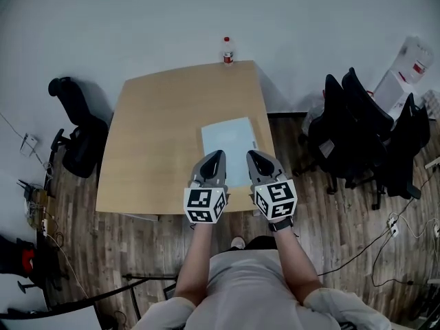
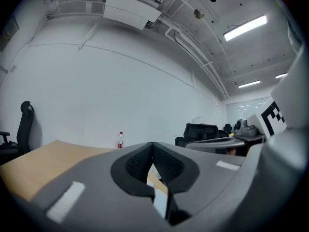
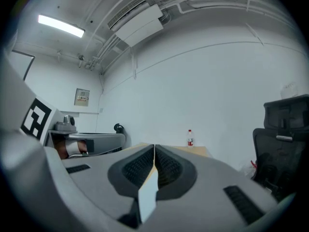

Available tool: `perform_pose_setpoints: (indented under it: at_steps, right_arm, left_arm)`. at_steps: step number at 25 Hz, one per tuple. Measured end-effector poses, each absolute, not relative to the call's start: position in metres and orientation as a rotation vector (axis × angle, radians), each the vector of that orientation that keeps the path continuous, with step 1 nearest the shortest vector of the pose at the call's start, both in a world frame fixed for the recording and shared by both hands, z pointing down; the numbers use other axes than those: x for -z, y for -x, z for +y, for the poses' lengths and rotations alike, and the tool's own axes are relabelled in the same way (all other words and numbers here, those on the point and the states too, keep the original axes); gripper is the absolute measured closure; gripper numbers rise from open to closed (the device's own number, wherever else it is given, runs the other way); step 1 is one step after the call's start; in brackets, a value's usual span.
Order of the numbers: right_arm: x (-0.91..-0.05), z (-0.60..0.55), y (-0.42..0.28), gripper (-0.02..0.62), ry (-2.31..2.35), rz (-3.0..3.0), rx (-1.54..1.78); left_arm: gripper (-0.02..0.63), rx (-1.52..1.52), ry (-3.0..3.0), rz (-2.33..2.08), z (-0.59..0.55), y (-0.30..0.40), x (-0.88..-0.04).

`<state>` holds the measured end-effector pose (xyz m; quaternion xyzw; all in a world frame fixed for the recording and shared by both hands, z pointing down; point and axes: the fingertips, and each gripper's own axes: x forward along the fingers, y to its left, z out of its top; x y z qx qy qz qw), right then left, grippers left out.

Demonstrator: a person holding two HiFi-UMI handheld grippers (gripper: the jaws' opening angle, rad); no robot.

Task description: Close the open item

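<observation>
A flat pale blue-white rectangular item [image 1: 229, 141] lies on the wooden table [image 1: 158, 136], right of the middle and near the front edge. I cannot tell whether it is open. Both grippers hover over its near end, side by side. The left gripper [image 1: 217, 155] is shut with nothing between its jaws, and so is the right gripper [image 1: 251, 155]. In the left gripper view the jaws [image 2: 152, 148] meet, with a sliver of the pale item [image 2: 159, 203] below them. In the right gripper view the gripper [image 3: 154, 150] is shut too, above the pale item [image 3: 147, 197].
A small bottle with a red label [image 1: 227, 51] stands at the table's far edge, also seen as the bottle [image 2: 120, 140] and the bottle [image 3: 190, 138]. A black office chair [image 1: 77, 133] stands left of the table; more black chairs [image 1: 364, 129] stand right. Cables lie on the floor.
</observation>
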<state>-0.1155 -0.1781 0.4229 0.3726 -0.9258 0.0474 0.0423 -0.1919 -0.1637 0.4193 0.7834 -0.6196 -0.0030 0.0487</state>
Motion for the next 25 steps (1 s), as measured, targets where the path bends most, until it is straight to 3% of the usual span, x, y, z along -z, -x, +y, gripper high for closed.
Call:
perform_pose_setpoints:
  at_steps: [25]
  right_arm:
    - [-0.512, -0.275, 0.105, 0.58, -1.068, -2.684, -0.271]
  left_arm:
    - [0.597, -0.368, -2.345, -1.765, -0.277, 0.197, -0.513]
